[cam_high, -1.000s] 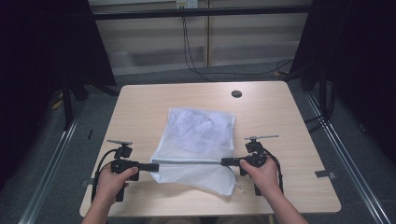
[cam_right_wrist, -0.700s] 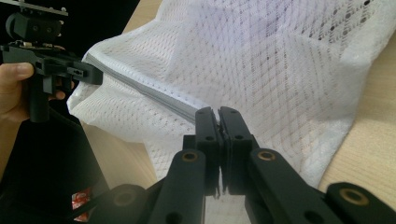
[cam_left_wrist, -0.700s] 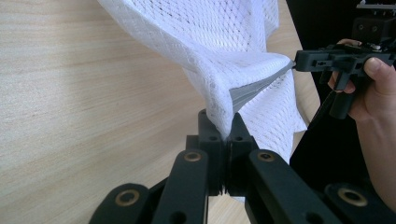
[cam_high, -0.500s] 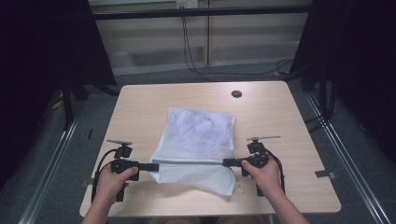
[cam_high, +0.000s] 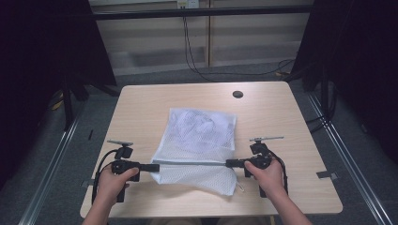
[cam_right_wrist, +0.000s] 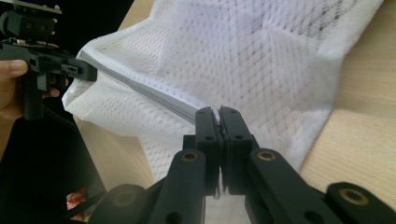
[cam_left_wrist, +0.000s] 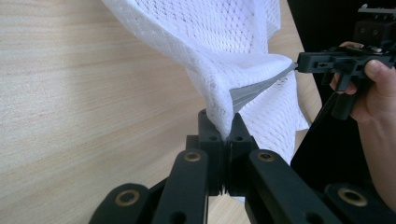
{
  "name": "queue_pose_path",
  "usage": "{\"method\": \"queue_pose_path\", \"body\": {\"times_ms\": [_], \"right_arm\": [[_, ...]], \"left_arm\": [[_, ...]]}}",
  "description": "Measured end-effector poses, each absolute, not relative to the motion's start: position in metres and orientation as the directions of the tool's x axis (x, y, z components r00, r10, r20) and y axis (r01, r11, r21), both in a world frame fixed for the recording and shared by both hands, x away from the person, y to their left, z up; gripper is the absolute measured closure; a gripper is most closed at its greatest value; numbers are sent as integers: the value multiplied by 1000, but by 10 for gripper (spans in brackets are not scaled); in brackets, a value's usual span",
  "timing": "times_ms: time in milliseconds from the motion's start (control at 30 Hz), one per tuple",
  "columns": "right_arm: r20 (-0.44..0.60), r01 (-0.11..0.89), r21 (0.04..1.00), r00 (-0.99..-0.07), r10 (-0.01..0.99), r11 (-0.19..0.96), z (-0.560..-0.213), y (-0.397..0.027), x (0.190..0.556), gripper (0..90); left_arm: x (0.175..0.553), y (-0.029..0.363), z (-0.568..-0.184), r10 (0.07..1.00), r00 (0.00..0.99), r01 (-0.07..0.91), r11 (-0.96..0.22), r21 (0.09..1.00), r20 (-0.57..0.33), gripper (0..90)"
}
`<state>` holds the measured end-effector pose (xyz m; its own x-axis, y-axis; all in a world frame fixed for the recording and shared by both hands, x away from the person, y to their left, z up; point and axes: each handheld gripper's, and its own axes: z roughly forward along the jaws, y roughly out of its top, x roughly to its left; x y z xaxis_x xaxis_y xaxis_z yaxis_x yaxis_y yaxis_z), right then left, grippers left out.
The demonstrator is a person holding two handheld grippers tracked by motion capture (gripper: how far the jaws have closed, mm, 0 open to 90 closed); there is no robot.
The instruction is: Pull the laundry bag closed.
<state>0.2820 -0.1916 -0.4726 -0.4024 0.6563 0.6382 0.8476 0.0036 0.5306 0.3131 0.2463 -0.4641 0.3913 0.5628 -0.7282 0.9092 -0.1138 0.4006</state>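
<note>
A white mesh laundry bag (cam_high: 199, 136) lies in the middle of the wooden table (cam_high: 141, 103), with something white inside it. Its near part is lifted and pulled taut into a straight grey zipper edge (cam_high: 192, 164) between the two grippers. My left gripper (cam_high: 156, 167) is shut on the bag's left end; the mesh bag (cam_left_wrist: 224, 51) bunches right into its closed pads. My right gripper (cam_high: 228, 163) is shut on the right end, pinching the zipper edge (cam_right_wrist: 154, 95) of the bag (cam_right_wrist: 252, 60). A flap of mesh hangs below the taut edge toward the front of the table.
A small dark round disc (cam_high: 238, 94) sits near the table's far edge. Cables (cam_high: 197, 56) run over the grey floor behind the table. Metal rails (cam_high: 347, 159) flank the table on both sides, and dark curtains stand at left and right.
</note>
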Motion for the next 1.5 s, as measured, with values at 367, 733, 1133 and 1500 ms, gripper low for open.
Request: {"method": "queue_pose_path", "body": {"times_ms": [367, 733, 1133, 1500], "right_arm": [[642, 848, 529, -398, 655, -3, -471, -197, 280, 874], [635, 850, 527, -383, 671, -13, -474, -209, 277, 874], [635, 849, 527, -373, 676, -27, -475, -216, 276, 875], [631, 851, 526, -374, 679, -20, -476, -218, 275, 875]], "left_arm": [[314, 244, -466, 566, 395, 908, -124, 400, -724, 886], [312, 249, -466, 572, 389, 910, -119, 396, -722, 886], [312, 247, -466, 571, 390, 912, -127, 391, -723, 886], [312, 246, -467, 572, 388, 913, -129, 388, -723, 886]]}}
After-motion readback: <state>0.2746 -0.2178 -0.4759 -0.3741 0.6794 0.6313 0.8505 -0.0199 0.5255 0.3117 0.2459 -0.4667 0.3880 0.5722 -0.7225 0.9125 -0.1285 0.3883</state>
